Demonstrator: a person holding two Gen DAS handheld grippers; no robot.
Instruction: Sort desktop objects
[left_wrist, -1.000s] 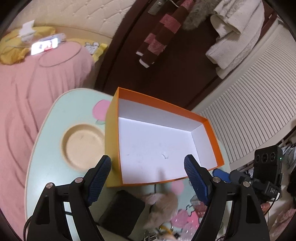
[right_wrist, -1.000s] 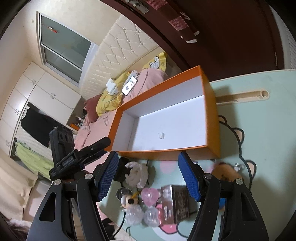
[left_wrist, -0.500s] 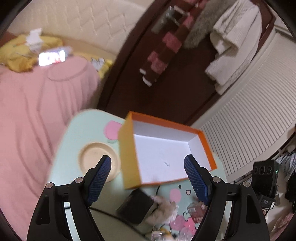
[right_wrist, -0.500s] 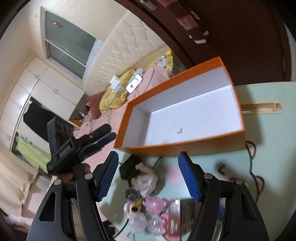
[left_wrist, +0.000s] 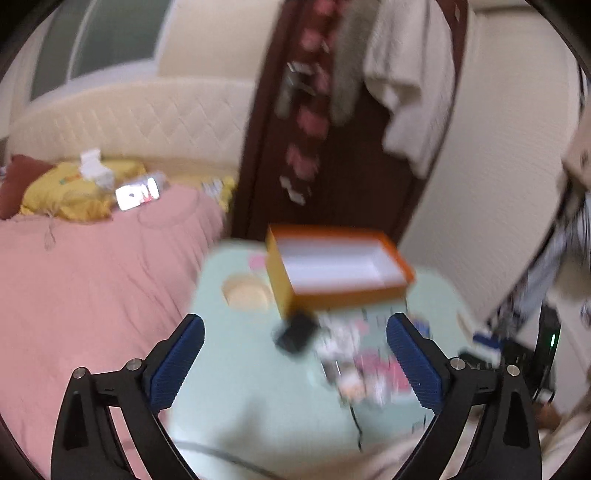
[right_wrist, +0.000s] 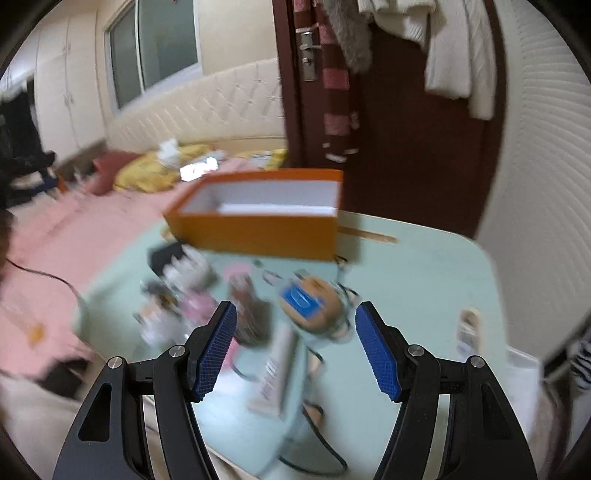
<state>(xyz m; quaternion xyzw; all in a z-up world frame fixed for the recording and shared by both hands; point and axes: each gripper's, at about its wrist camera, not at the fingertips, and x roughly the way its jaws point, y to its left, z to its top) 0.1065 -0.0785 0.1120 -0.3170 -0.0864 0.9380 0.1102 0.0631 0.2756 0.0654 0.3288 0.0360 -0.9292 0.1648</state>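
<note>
An orange box (left_wrist: 332, 269) with a white, empty inside stands at the far side of a mint-green table (left_wrist: 255, 406); it also shows in the right wrist view (right_wrist: 258, 225). Small items lie blurred in front of it: a black block (left_wrist: 297, 332), pink and clear trinkets (left_wrist: 362, 369), a brown round thing with a blue tag (right_wrist: 308, 302), a dark box (right_wrist: 251, 314), a white tube (right_wrist: 275, 373). My left gripper (left_wrist: 295, 365) is open and empty, well back from the table. My right gripper (right_wrist: 299, 347) is open and empty above the near items.
A round wooden recess (left_wrist: 245, 293) sits in the table left of the box. A pink bed (left_wrist: 92, 280) lies to the left, a dark door (right_wrist: 406, 129) with hanging clothes behind. A black cable (right_wrist: 317, 443) trails off the near table edge.
Both grippers have pulled back and away from the box, so the table now looks smaller and farther. Both views are motion-blurred. The jaws stay open.
</note>
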